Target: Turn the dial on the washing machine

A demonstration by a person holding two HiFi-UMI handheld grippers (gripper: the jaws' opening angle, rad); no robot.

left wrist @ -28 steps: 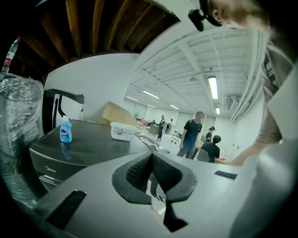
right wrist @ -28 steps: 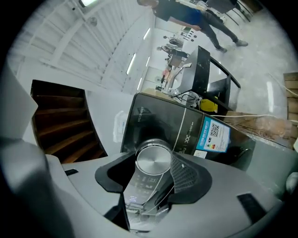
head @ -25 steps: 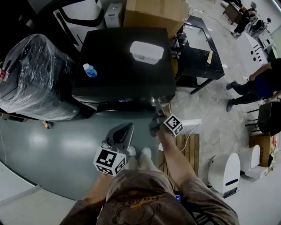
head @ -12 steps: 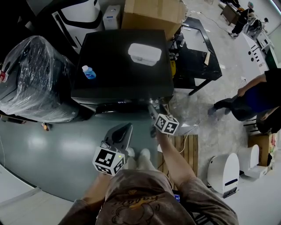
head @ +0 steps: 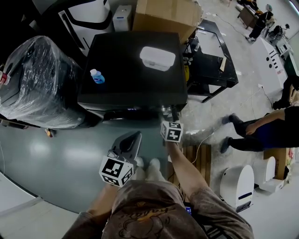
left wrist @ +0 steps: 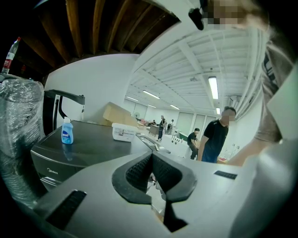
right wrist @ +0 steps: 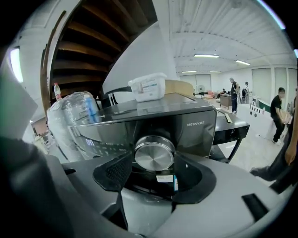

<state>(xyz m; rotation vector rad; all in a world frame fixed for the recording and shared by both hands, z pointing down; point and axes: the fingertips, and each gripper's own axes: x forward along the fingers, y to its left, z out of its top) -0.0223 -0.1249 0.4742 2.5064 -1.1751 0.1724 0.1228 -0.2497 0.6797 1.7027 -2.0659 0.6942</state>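
The dark washing machine point(head: 133, 70) stands in front of me, its front panel point(right wrist: 191, 128) filling the right gripper view. Its round steel dial point(right wrist: 154, 155) sits between the jaws of my right gripper point(right wrist: 154, 161), whose jaws have just been opening; the pads stand a little off the dial's sides. In the head view the right gripper point(head: 169, 114) is up against the machine's front edge and hides the dial. My left gripper point(head: 133, 139) hangs lower left, away from the machine, shut with nothing in it point(left wrist: 152, 160).
A blue bottle point(head: 96, 75) and a white lidded box point(head: 157, 57) rest on the machine's top. A plastic-wrapped bulk point(head: 37, 84) is at left, a cardboard box point(head: 166, 14) behind, a black table point(head: 210, 60) at right. A person point(head: 261, 130) walks at right near a wooden pallet point(head: 198, 161).
The right gripper has rolled about its own axis at the machine's front, its marker cube turning. The left gripper has stayed put. The person at right has walked nearer.
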